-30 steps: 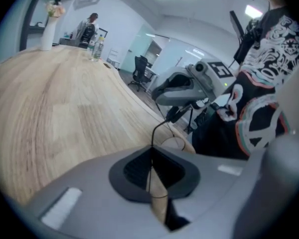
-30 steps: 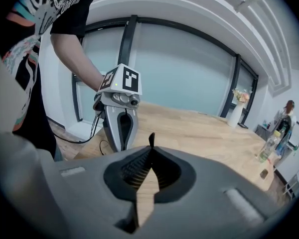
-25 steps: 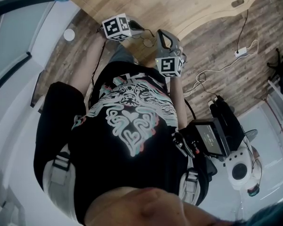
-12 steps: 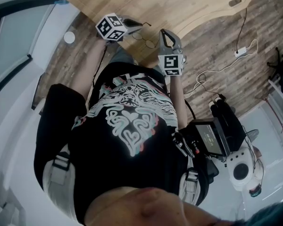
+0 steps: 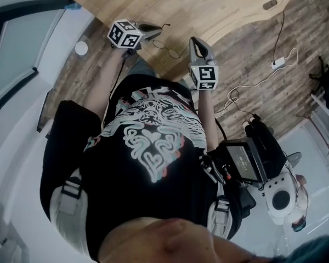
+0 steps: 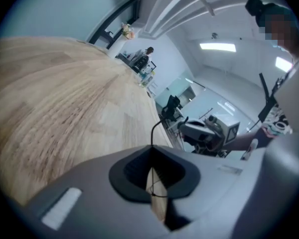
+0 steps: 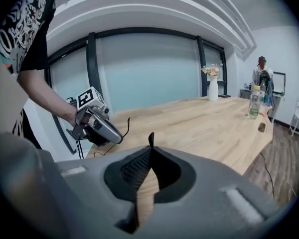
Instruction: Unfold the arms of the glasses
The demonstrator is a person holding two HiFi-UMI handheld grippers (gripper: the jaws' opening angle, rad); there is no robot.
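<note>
glasses (image 5: 160,44) over wood table (image 5: 219,4); glazing (image 7: 139,68), maybe

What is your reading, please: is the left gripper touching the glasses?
Touching. The left gripper view shows the left gripper shut on a thin arm of the glasses, which sticks out past its tips.

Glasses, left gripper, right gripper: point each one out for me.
glasses (image 5: 160,45): head view, on a lens between the grippers.
left gripper (image 6: 152,153): left gripper view, where its shut jaws pinch the glasses' thin arm.
right gripper (image 7: 150,151): right gripper view, where its shut jaws pinch a dark arm tip.
</note>
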